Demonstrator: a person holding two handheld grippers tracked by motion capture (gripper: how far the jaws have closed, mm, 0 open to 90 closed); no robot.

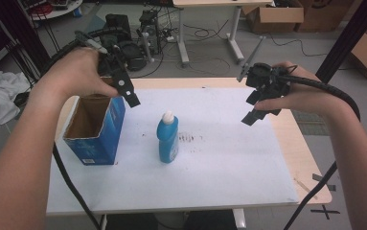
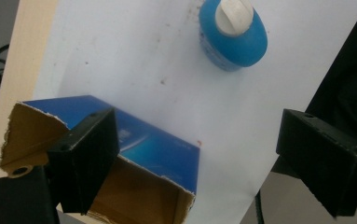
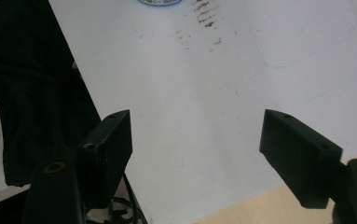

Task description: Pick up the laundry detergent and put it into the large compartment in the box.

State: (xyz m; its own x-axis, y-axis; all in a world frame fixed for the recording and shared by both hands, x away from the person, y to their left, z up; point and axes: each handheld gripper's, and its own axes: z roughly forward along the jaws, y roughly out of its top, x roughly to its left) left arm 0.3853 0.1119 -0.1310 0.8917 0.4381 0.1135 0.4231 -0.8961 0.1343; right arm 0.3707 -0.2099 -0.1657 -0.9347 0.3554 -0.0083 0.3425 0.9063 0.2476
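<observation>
We hold the left gripper (image 1: 129, 98) and right gripper (image 1: 257, 112) spread and empty above the table (image 1: 229, 158), where a careless descent, we judge, could topple the upright blue bottle (image 1: 168, 138) standing between them, just right of the open blue box (image 1: 95, 129) beneath the left gripper.

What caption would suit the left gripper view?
Open black fingers hover above a torn-open blue box and an upright blue bottle on a white sheet.
</observation>
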